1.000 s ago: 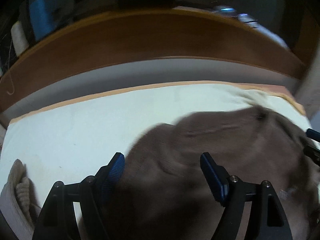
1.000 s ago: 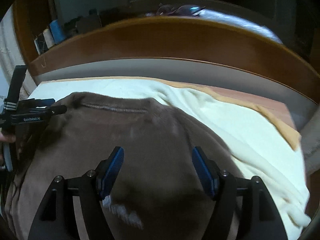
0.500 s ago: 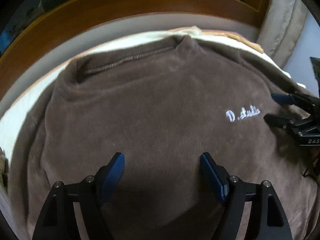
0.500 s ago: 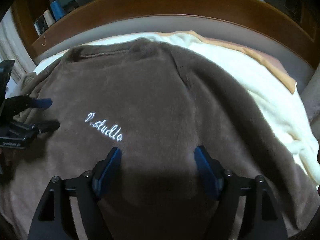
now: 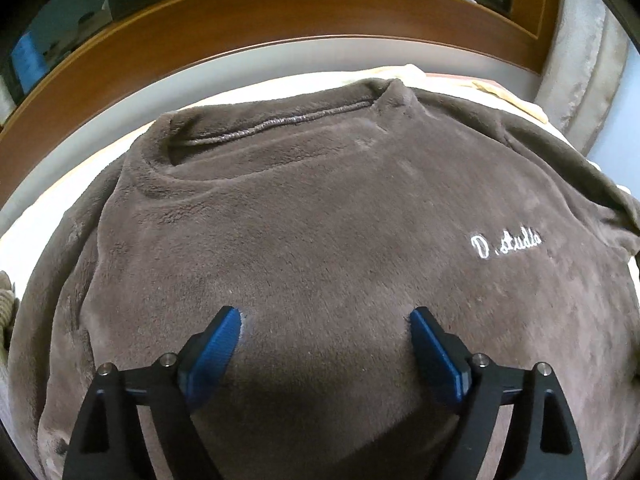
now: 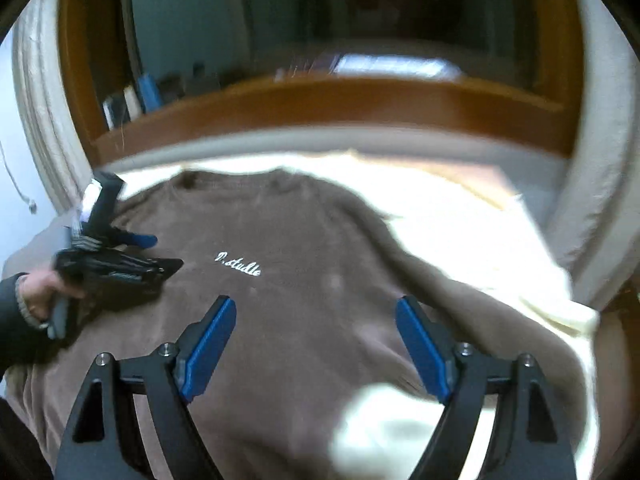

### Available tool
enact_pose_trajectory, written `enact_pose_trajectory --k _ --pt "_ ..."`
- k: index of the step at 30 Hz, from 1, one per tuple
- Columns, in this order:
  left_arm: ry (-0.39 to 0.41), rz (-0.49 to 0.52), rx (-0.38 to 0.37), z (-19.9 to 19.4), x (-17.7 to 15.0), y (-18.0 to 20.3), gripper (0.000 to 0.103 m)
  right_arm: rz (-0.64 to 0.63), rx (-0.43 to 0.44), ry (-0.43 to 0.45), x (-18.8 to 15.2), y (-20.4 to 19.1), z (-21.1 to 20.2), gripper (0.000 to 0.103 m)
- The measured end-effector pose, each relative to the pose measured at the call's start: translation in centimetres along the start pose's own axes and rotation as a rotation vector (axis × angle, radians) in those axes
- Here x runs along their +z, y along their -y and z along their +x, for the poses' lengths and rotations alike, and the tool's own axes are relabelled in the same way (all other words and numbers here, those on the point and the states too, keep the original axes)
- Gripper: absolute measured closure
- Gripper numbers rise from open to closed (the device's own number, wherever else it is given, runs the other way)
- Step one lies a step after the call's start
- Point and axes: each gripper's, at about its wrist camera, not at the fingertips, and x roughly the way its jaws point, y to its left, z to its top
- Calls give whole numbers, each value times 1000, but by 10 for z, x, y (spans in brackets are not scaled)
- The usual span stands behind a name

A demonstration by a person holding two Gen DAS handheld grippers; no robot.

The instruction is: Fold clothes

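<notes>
A brown fleece sweater (image 5: 320,240) lies spread flat, front up, on a bed covered by a cream sheet (image 6: 460,216), its neckline (image 5: 276,124) turned toward the wooden headboard (image 5: 280,28) and its white embroidered script (image 5: 506,242) on the chest, on the side away from the neckline's stitched seam. The sheet shows as a pale band between the sweater and the headboard, with a grey padded strip (image 5: 240,64) running along the headboard's foot. Over the sweater's lower body the left tongs (image 5: 325,344) hang spread wide, blue pads (image 5: 218,346) apart with nothing between them, casting a dark shadow on the fleece just below. The right tongs (image 6: 316,336) are likewise released and empty above the sweater's body, and their view is smeared with blur. From that side the left tongs (image 6: 160,252) show again, gripped in a hand (image 6: 40,292) in a dark sleeve, tips near the script. A sleeve (image 6: 460,280) of the sweater trails off over the cream sheet toward the far side from that hand, and a pale patch of sheet (image 6: 384,420) breaks in near the sweater's hem. Beige curtains (image 6: 592,160) hang to either side of the headboard, and behind it a dim shelf holds a few upright items, one of them blue (image 6: 148,90), too blurred to name.
</notes>
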Motion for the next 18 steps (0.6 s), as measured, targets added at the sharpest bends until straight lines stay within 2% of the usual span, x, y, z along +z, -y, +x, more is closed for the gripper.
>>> enact_pose_trajectory --k 4,5,8,14,18 --pt "-11 -24 39 2 3 5 14 91 -126 90 -36 42 -77 18" --pt "-13 -27 48 1 4 8 14 109 -185 100 -48 53 -96 18" --pt "-2 -7 13 -8 1 25 14 158 -295 91 -80 79 -133 18" --pt "31 109 -94 -31 -6 90 14 240 -342 48 -130 95 -160 21" --pt "46 206 -144 -41 -8 135 14 266 -328 30 -150 100 -164 25"
